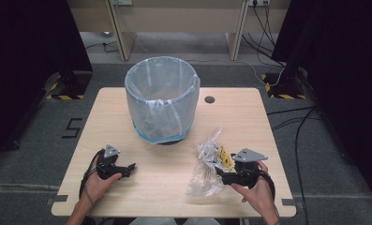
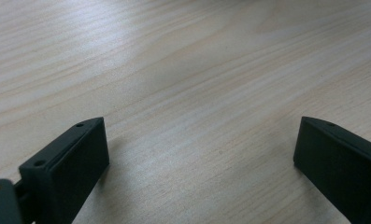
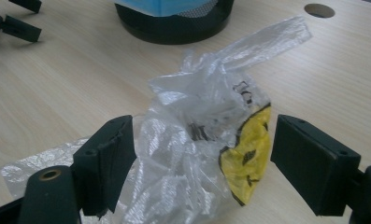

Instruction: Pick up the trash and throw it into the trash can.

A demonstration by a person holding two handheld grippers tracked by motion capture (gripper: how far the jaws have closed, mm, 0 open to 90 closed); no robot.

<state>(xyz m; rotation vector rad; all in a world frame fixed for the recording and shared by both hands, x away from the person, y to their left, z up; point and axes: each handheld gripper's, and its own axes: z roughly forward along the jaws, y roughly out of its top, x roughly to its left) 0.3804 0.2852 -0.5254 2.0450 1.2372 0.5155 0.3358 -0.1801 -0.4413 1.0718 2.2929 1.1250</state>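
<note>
A crumpled clear plastic bag (image 1: pixel 206 164) with a yellow printed patch lies on the table's front right. In the right gripper view the plastic bag (image 3: pixel 197 140) sits between the wide-apart jaws of my right gripper (image 3: pixel 202 158), which is open around it. In the high view my right gripper (image 1: pixel 223 172) is at the bag's right side. My left gripper (image 1: pixel 127 169) rests open near the front left, jaws pointing right. The left gripper (image 2: pixel 199 149) has only bare wood between its jaws. A waste bin (image 1: pixel 161 98) lined with a translucent bag stands at the table's middle back.
The wooden table (image 1: pixel 249 122) has a round cable hole (image 1: pixel 209 99) to the right of the bin. The bin's black base (image 3: pixel 174 25) lies just beyond the bag. Cables and black stands sit on the floor around the table.
</note>
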